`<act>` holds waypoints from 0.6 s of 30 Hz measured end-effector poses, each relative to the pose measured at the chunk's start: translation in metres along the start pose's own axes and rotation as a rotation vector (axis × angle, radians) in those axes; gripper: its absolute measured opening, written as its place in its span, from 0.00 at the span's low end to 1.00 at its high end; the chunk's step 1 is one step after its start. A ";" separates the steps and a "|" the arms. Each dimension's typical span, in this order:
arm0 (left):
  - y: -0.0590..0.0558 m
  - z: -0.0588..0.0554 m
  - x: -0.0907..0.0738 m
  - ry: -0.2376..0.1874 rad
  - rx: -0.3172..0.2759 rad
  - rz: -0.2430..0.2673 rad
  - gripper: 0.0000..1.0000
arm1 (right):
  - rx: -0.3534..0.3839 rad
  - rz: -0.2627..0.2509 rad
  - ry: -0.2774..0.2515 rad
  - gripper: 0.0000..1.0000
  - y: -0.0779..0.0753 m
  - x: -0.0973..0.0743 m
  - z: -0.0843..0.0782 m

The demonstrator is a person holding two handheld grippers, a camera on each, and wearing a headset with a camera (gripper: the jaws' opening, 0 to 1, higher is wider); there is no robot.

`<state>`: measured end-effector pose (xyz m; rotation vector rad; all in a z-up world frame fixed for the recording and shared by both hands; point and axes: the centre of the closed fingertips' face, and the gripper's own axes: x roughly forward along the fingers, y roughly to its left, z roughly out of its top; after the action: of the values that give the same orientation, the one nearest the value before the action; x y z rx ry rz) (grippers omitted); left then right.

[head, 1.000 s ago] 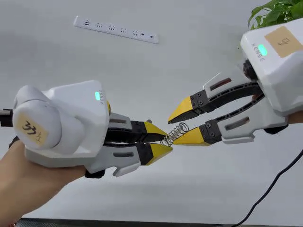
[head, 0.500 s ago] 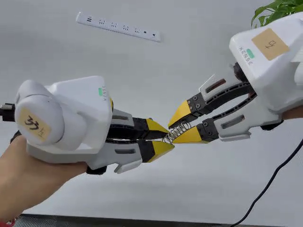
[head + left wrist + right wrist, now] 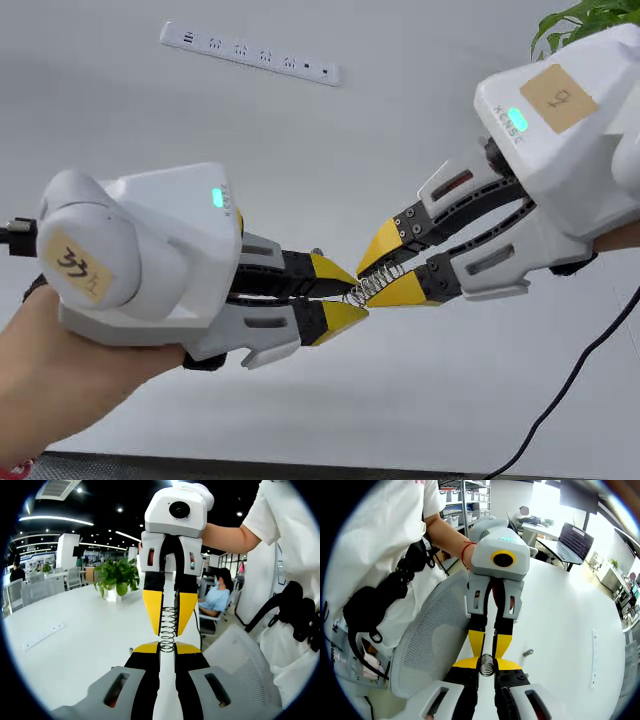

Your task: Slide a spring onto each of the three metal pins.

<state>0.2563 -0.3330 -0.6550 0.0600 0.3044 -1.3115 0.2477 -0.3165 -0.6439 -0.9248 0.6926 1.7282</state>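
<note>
Jaws of your left gripper (image 3: 167, 647) are clenched tip to tip. Whatever they pinch is too thin to make out, so I record no held item, though a pin is the likely content. Jaws of your right gripper (image 3: 486, 664) are closed on the small coiled steel spring (image 3: 168, 626), with one yellow tip against each flank of the coil.

The spring is held in the air between the two grippers, above the white surface (image 3: 300, 150). One end meets the left tips and its axis runs roughly in line with them. One short grey metal pin (image 3: 528, 652) rests on the surface beyond the grippers, with no spring on it.

Judgement: the threading step is in hand and not finished, and at least that one pin is yet to be served.

Risks noted:

1. Over-squeeze. If you press harder with the right jaws, the coil may buckle or spring out sideways, drop to the surface and roll.
2. Misalignment. If the bore sits off the axis of the left tips, the first turn may catch and bend instead of sliding on.
3. Blocked travel. Your right tips sit close to the left tips. Pushing on may bring them together before the spring is seated, which would force a re-grip in the air.
4. Unsupported hands. Neither gripper rests on anything, so a small wobble in either one shifts the alignment.
</note>
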 end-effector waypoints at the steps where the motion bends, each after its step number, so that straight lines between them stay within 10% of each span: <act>1: 0.000 0.000 0.000 0.000 0.000 0.000 0.06 | 0.002 0.001 0.003 0.07 0.000 0.000 0.000; 18: -0.001 -0.004 -0.002 0.010 0.017 -0.001 0.07 | 0.001 -0.005 0.015 0.07 0.000 0.005 0.000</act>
<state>0.2543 -0.3304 -0.6585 0.0805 0.3017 -1.3152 0.2468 -0.3146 -0.6479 -0.9387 0.7008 1.7179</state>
